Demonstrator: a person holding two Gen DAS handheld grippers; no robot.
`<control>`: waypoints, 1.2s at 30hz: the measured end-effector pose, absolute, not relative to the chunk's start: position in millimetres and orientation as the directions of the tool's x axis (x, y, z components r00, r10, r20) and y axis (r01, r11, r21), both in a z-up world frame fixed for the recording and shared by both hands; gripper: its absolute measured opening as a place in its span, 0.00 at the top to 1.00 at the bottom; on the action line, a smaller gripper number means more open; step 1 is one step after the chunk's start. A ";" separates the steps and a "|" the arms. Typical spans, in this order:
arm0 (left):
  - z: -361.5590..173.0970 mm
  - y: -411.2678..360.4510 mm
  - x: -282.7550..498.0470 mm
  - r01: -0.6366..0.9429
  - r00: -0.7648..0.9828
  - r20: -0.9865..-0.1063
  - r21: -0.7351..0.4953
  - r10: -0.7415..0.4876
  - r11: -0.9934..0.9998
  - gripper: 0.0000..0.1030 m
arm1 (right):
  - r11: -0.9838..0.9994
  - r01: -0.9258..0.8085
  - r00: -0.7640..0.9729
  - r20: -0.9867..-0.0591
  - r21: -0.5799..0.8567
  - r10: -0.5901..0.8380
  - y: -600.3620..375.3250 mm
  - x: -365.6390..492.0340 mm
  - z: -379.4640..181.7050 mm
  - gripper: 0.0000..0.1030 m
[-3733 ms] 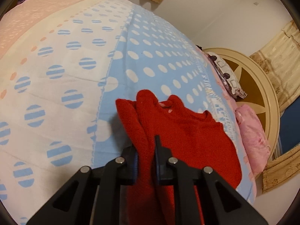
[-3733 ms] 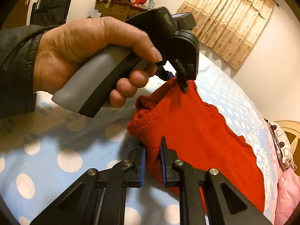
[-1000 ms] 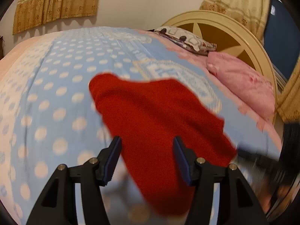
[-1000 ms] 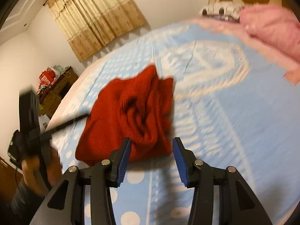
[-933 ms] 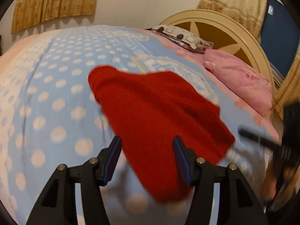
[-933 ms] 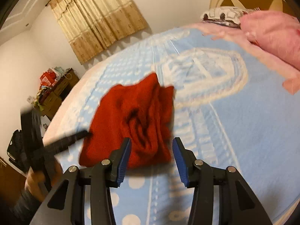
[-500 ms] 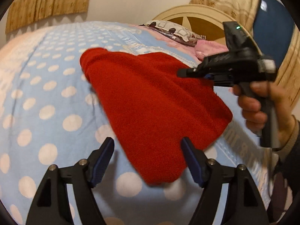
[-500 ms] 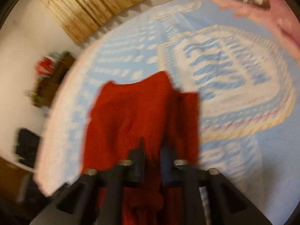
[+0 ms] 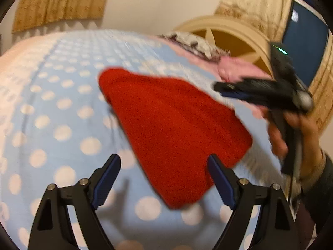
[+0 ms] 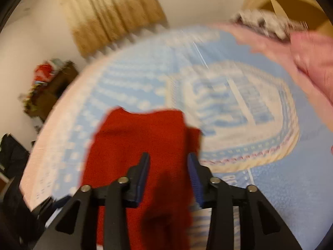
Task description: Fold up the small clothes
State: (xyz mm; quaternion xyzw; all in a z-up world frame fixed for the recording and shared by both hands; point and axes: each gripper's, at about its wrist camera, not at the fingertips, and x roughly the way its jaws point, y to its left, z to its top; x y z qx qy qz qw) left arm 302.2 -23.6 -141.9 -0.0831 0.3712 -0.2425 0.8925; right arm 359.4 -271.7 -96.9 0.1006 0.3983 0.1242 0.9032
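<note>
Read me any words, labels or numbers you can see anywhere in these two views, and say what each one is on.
Nothing readable.
Blue bedspread: woven panel may hold letters, too blurred to read.
Right gripper: green light on its body, no legible marking.
Red sweater: no label showing.

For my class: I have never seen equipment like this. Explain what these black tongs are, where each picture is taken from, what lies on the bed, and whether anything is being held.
No robot here: a person holds a hand-squeezed two-finger gripper in each hand, each with a camera looking along its fingers. One picture looks out from the left gripper, the other from the right gripper. A folded red knitted sweater lies on a blue polka-dot bedspread. The left view also shows the person's hand gripping the right tool. Both grippers' jaws are opening; the pictures are blurred, but nothing looks gripped.
</note>
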 end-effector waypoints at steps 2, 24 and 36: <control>-135.3 -17.2 303.6 0.340 0.643 -0.607 -0.320 -0.467 0.884 0.08 | 0.929 -0.240 0.670 -0.645 0.282 0.369 -257.6 337.0 -81.6 0.54; -135.4 -6.9 438.8 0.121 0.626 -0.751 -0.171 -0.209 0.978 0.07 | 0.899 -0.437 0.620 -0.732 -0.023 0.283 -171.1 294.8 -115.2 0.51; -173.8 -6.0 443.8 0.048 0.614 -0.781 -0.107 -0.114 0.993 0.00 | 0.891 -0.450 0.579 -0.743 0.053 0.337 -185.7 295.0 -144.5 0.48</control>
